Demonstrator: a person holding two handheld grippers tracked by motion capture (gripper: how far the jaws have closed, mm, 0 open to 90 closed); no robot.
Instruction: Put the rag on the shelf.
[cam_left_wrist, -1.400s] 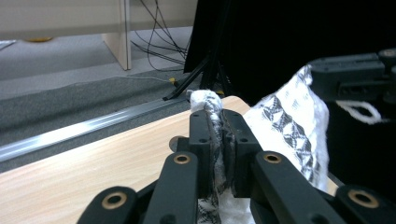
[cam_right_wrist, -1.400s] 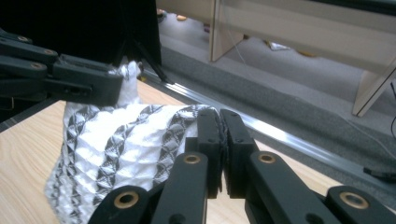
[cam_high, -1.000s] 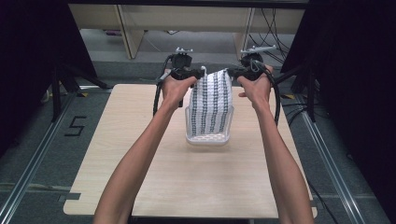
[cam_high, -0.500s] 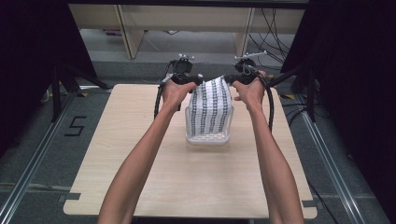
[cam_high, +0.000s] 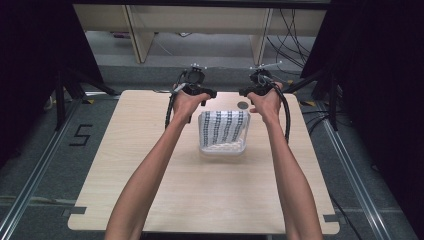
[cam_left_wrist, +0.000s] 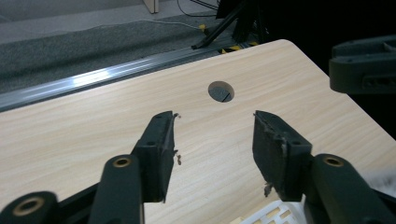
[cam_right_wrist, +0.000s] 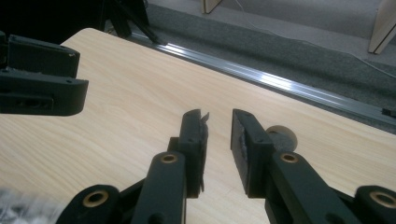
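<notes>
pale wood table (cam_high: 150, 190) — grey carpet floor (cam_high: 40, 165)

Cloth (cam_high: 223, 127) in basket (cam_high: 222, 149) mid-table (cam_high: 150, 190) — hole (cam_high: 243, 105) behind, right.

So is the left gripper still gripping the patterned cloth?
Apart. In the left gripper view the left gripper has just been opening, with bare table between its jaws; the patterned cloth lies in the white basket.

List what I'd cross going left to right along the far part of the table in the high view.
Left gripper → patterned cloth draped in the white basket → round hole in the table → right gripper.
</notes>
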